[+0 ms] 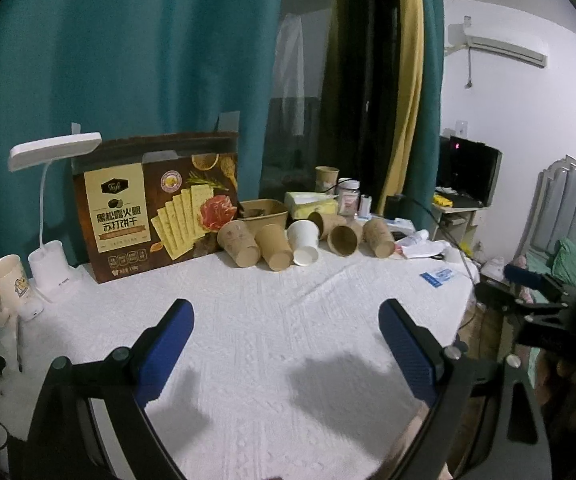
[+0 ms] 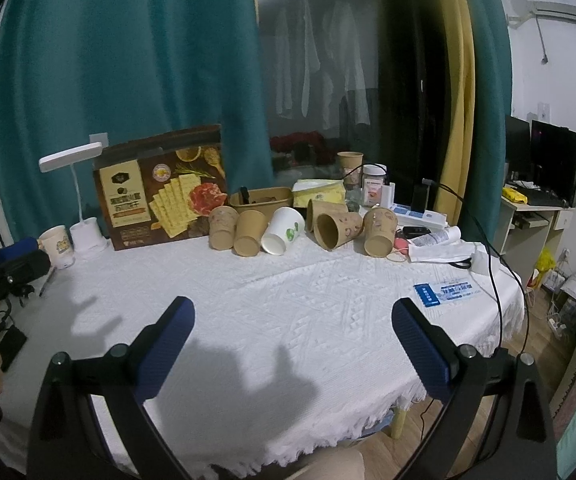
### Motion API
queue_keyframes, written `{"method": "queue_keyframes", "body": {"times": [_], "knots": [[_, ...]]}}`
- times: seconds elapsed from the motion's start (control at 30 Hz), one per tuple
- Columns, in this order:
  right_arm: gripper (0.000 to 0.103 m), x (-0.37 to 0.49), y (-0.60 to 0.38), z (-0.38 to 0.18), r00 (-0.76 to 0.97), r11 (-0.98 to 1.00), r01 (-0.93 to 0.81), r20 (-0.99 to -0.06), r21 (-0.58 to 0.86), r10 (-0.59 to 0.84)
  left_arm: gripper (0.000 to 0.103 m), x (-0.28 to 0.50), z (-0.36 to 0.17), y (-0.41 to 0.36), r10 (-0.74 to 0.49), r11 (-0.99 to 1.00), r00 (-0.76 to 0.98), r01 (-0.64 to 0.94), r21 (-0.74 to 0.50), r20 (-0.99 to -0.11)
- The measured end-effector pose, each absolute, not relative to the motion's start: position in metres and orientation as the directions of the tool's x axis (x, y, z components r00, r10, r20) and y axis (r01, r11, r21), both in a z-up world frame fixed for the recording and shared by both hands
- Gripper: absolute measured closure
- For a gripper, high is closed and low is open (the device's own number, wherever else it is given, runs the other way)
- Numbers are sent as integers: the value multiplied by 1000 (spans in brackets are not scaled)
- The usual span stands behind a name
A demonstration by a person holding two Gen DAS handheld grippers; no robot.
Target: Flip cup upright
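Ahead of the fingers the white tablecloth lies bare up to the row of tipped paper cups, with the cracker box and lamp crowding far left, cables far right.

Ahead of me, tipped cups lie in a row on the table, cracker box behind left.
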State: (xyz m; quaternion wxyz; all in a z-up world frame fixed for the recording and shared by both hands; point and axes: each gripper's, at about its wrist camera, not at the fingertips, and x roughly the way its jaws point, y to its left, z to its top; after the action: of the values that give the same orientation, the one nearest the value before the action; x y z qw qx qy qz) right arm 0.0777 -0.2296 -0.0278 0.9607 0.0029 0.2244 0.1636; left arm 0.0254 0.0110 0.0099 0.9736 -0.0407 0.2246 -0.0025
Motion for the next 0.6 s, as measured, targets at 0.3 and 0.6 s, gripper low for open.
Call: {"method": "queue_keyframes", "body": {"times": [0.3, 0.6], "knots": [[5, 172, -256, -46, 814, 957, -251, -503, 144, 290, 9, 126, -19, 42, -21, 997, 814, -27, -74, -580], [5, 269, -258, -80, 751, 955, -249, -591, 161, 295, 9, 237, -54, 67, -66, 983, 714, -72, -167, -697]]}}
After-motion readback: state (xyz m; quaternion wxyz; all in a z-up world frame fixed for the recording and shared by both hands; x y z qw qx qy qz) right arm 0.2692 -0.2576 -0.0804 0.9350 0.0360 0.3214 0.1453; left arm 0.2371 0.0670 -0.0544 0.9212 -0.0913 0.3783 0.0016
